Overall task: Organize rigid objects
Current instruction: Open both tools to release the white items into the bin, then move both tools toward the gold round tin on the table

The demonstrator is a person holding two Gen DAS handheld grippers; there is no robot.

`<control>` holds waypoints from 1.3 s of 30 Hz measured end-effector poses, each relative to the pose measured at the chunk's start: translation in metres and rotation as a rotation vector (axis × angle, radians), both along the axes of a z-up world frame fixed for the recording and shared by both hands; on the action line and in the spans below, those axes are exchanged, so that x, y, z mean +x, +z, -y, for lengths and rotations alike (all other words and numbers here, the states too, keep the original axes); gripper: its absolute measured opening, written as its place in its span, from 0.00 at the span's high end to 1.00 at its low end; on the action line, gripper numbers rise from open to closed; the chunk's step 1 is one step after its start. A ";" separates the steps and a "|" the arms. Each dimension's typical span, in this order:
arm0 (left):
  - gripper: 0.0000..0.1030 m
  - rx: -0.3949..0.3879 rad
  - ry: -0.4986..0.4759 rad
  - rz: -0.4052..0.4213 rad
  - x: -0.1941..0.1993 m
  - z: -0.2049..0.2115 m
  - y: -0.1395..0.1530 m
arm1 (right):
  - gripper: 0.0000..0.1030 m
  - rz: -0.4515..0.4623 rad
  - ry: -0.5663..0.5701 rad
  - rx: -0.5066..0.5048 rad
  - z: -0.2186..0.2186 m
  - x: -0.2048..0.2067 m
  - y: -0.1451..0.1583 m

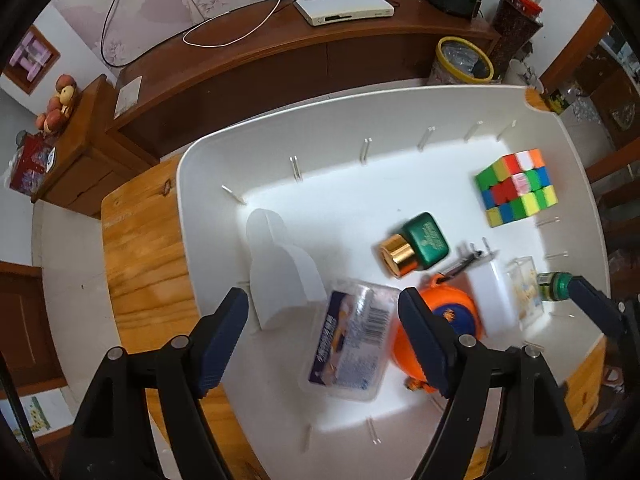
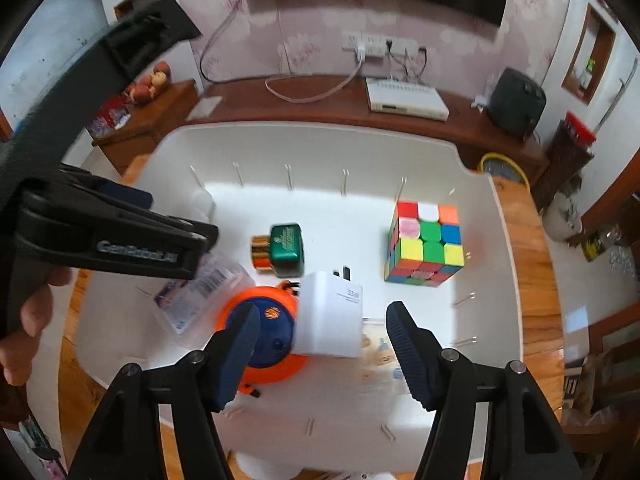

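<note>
Wooden tabletop (image 1: pixel 136 256) carries one white bin (image 1: pixel 192 208), and behind it a dark wood cabinet runs along a floral-papered wall with one white set-top box (image 1: pixel 344 8) on top.

Inside the bin I count seven loose things. One colourful puzzle cube (image 1: pixel 516 188) stands at the far right, well apart from the rest. One green bottle with a gold cap (image 1: pixel 416 248) lies on its side near the middle. One clear plastic box with a barcode label (image 1: pixel 352 344) lies tilted near the left, touching one round orange and blue toy (image 1: pixel 456 312) beside it. One white block-shaped charger (image 2: pixel 332 316) leans against the orange toy, its prongs pointing far. One clear acrylic block with a cartoon print (image 1: pixel 526 292) stands just right of the charger. One white divider panel (image 1: pixel 280 268) stands at the near left wall.

Left gripper (image 1: pixel 324 312) hovers above the barcode box, its jaws open and pressing nothing. Right gripper (image 2: pixel 320 328) hangs over the white charger, jaws open on both sides of it, pads apart from its faces. A person's hand (image 2: pixel 28 320) holding the left gripper shows at the left edge of the right wrist view
</note>
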State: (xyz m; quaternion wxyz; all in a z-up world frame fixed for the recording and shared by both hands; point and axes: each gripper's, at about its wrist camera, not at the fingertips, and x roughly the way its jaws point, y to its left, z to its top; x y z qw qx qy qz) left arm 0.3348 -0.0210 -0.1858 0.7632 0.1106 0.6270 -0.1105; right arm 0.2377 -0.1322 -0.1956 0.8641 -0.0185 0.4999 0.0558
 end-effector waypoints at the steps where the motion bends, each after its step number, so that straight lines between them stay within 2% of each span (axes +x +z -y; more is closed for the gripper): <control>1: 0.22 -0.007 0.003 0.004 -0.003 -0.001 0.004 | 0.35 0.011 0.000 0.004 -0.001 -0.003 0.003; 12: 0.22 -0.086 0.020 0.130 -0.053 -0.015 0.066 | 0.35 0.158 -0.010 0.064 -0.012 -0.079 0.046; 21: 0.22 -0.125 0.042 0.217 -0.115 -0.025 0.112 | 0.35 0.253 0.069 0.002 -0.021 -0.153 0.070; 26: 0.22 -0.130 0.043 0.271 -0.145 -0.031 0.137 | 0.35 0.280 0.076 -0.006 -0.009 -0.184 0.078; 33: 0.22 -0.121 0.066 0.317 -0.173 -0.042 0.151 | 0.35 0.265 0.018 -0.026 0.018 -0.211 0.077; 39: 0.22 -0.088 0.073 0.314 -0.189 -0.045 0.141 | 0.35 0.229 -0.065 -0.016 0.044 -0.220 0.070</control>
